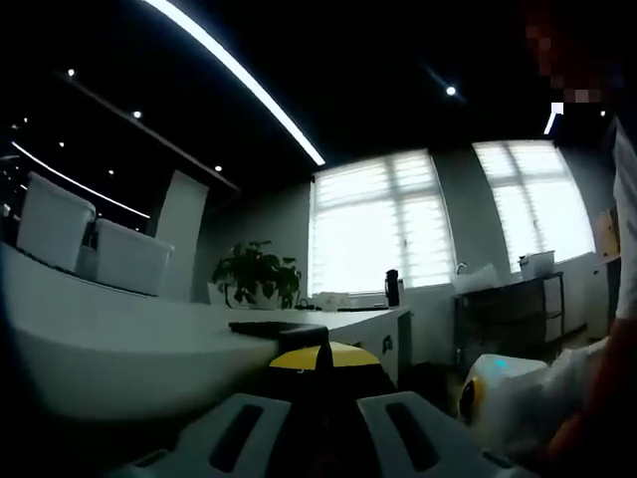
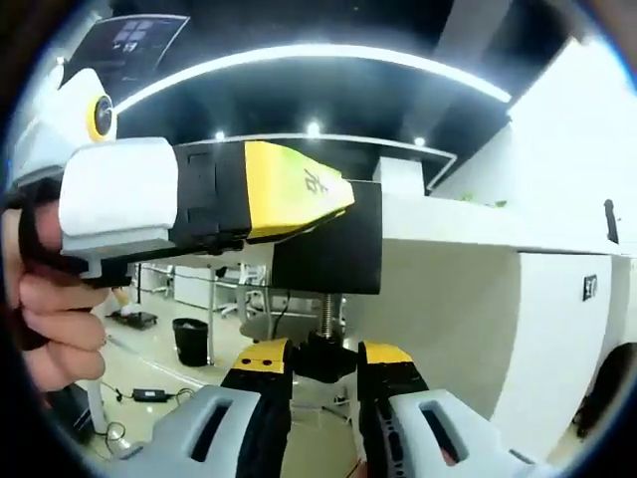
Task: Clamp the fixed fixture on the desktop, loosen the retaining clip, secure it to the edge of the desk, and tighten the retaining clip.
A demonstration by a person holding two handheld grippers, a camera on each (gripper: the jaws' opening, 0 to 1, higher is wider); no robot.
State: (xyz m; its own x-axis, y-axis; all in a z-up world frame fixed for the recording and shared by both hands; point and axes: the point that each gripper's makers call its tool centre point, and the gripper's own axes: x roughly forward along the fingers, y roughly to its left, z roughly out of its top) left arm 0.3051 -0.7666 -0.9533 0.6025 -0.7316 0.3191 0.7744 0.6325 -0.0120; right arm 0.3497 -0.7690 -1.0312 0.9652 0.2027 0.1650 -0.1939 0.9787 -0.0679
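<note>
Right gripper [image 2: 323, 373]: jaws pinching screw knob [image 2: 325, 357] under black clamp fixture [image 2: 328, 244] at white desk [image 2: 468, 239] edge. Left gripper [image 2: 299, 194]: jaws closed on fixture, above and left of right jaws. Hand [image 2: 55, 309] on left handle.

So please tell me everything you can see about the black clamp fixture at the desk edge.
In the right gripper view, the black clamp fixture sits at the edge of the white desk. A threaded metal screw runs down to a black knob, gripped between the right tool jaws. The left tool holds its upper block from the left.
</note>
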